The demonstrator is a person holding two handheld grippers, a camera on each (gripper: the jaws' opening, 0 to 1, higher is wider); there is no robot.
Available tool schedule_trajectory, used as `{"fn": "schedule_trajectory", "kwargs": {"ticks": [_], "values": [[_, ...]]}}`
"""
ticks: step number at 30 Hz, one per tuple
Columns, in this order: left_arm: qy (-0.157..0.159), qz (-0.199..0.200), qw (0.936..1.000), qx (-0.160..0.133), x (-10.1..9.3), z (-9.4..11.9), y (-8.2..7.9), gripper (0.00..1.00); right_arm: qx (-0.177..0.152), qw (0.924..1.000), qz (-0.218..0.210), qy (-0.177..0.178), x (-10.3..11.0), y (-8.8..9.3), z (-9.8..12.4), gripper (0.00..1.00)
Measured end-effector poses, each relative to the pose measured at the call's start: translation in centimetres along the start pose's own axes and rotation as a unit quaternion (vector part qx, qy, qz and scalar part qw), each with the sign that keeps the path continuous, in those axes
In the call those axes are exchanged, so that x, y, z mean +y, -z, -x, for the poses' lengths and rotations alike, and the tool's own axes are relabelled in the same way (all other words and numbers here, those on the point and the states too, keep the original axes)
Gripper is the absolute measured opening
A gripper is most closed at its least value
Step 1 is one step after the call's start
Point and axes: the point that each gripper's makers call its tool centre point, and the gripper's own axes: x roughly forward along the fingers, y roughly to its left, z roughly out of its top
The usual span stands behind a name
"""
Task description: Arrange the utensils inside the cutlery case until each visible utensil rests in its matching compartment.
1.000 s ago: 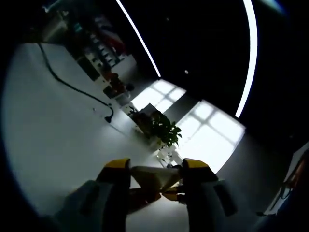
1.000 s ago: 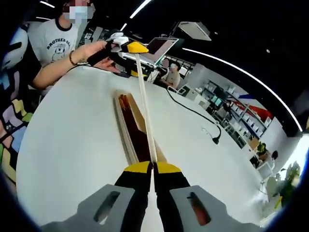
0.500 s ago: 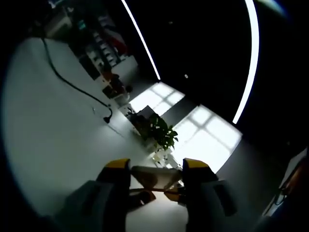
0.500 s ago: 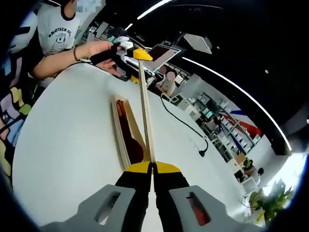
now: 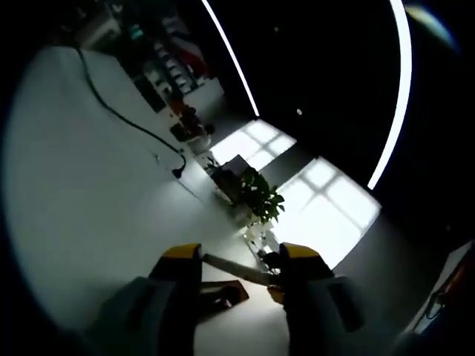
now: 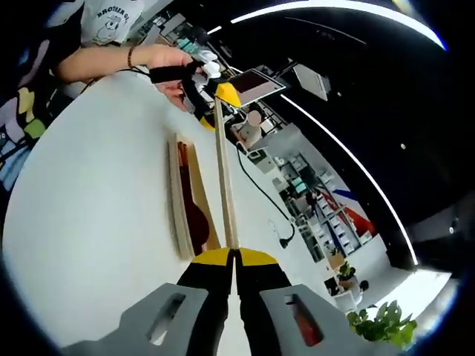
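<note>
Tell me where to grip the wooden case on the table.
The case: probably pinch a long side wall from above, jaws astride the thin rim. It lies flat and open on the table, utensils inside, beneath the held slat.

Between our left gripper's (image 5: 236, 261) jaws a pale strip (image 5: 239, 270) crosses the gap; backlight from the windows leaves it too dim for us to say whether the jaws touch it. Just below it, a dark brown thing (image 5: 220, 294) is too murky to identify. In the right gripper view, the lid (image 6: 224, 185) running forward from our closed jaws hides part of the cutlery case (image 6: 180, 196) beside it. We cannot make out what the reddish shape (image 6: 194, 215) inside that case is.
</note>
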Motion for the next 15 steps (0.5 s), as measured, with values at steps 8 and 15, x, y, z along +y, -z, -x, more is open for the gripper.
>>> {"fn": "schedule_trajectory", "kwargs": {"ticks": [8, 15], "values": [[-0.031, -0.002, 0.9995, 0.006, 1.6, -0.3, 0.3, 0.38, 0.010, 0.9984, 0.053, 0.017, 0.9, 1.2, -0.3, 0.00], [-0.060, -0.024, 0.9979, 0.008, 2.6, 0.0, 0.2, 0.30, 0.014, 0.9981, 0.056, 0.020, 1.3, 1.4, -0.5, 0.00]]}}
